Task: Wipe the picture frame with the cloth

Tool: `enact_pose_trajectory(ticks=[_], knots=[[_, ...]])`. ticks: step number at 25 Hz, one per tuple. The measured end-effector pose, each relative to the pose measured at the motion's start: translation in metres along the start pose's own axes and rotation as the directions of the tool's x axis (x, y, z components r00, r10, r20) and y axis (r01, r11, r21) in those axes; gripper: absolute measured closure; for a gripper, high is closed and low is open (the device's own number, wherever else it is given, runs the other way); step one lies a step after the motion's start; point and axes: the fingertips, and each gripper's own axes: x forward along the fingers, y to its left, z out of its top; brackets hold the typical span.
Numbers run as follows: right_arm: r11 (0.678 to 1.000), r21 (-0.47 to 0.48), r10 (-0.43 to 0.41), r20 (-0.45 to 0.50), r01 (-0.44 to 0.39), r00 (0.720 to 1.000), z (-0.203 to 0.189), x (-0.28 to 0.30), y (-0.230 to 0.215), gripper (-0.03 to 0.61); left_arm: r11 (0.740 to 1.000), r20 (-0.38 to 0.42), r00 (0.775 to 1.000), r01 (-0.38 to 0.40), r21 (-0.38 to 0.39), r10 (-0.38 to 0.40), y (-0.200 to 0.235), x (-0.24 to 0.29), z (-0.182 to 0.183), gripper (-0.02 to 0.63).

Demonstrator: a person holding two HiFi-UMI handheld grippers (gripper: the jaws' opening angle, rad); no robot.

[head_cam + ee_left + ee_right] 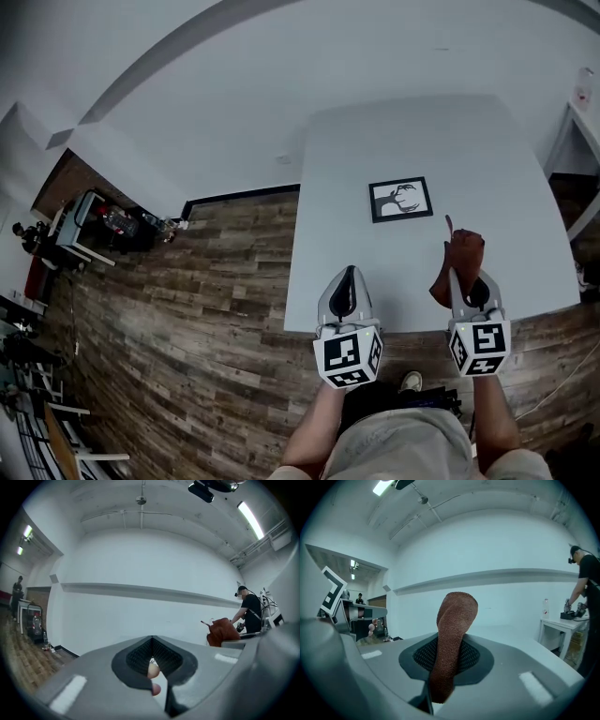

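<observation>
- The white bench (356,159) fills the middle of the head view. Its top is nearly bare, so there is open room to work around the one thing lying on it.
- The left gripper (348,277) hovers over the near edge of the bench, well short of the frame. Its jaws are drawn together with nothing between them. It looks held in reserve, perhaps to steady the frame once wiping starts.
- The right gripper (457,279) is held over the near right part of the bench. Its jaws are clamped on the cloth, which stands up from between them in the right gripper view (445,665). A firm pinch low on the fabric leaves the free end loose for rubbing.
- The picture frame (400,199) lies flat and face up near the middle of the bench. It is beyond both grippers and apart from them, and its face is fully exposed, which suits a wipe from above.
- The brown cloth (462,255) is bunched and sticks out ahead of the right gripper. It does not touch the frame, so I judge the wiping has not begun.
</observation>
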Motion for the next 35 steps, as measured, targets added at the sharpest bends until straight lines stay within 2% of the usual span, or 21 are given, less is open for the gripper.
enact_pose_trajectory(ticks=[6,13,20,24,27,30,35], knots=[[1.0,0.015,0.017,-0.047,-0.016,0.999,-0.015,0.041,-0.005,0.489,1.0,-0.029,1.0,-0.009,-0.002,0.009,0.011,0.037,-0.016,0.612],[1.0,0.001,-0.013,-0.097,0.013,0.995,-0.024,0.094,-0.005,0.489,0.999,-0.032,0.998,0.052,-0.008,-0.053,0.026,0.094,-0.029,0.612],[1.0,0.006,-0.022,-0.188,0.024,0.982,-0.035,0.174,0.007,0.489,0.995,0.01,0.995,0.095,0.014,-0.095,0.058,0.148,-0.032,0.613],[1.0,0.004,-0.01,-0.241,0.012,0.971,-0.047,0.22,0.015,0.489,0.992,0.029,0.992,0.125,-0.009,-0.125,0.067,0.168,-0.039,0.612],[0.998,0.059,0.023,-0.291,-0.007,0.956,-0.062,0.253,0.019,0.489,0.994,0.028,0.994,0.11,-0.006,-0.11,0.076,0.181,-0.043,0.613],[0.994,0.104,0.057,-0.346,-0.022,0.936,-0.081,0.287,0.019,0.489,0.994,-0.012,0.994,0.106,-0.011,-0.106,0.083,0.187,-0.05,0.612],[0.989,0.11,0.136,-0.449,-0.097,0.883,-0.107,0.354,0.029,0.489,0.995,-0.051,0.994,0.097,0.002,-0.097,0.09,0.195,-0.06,0.612]])
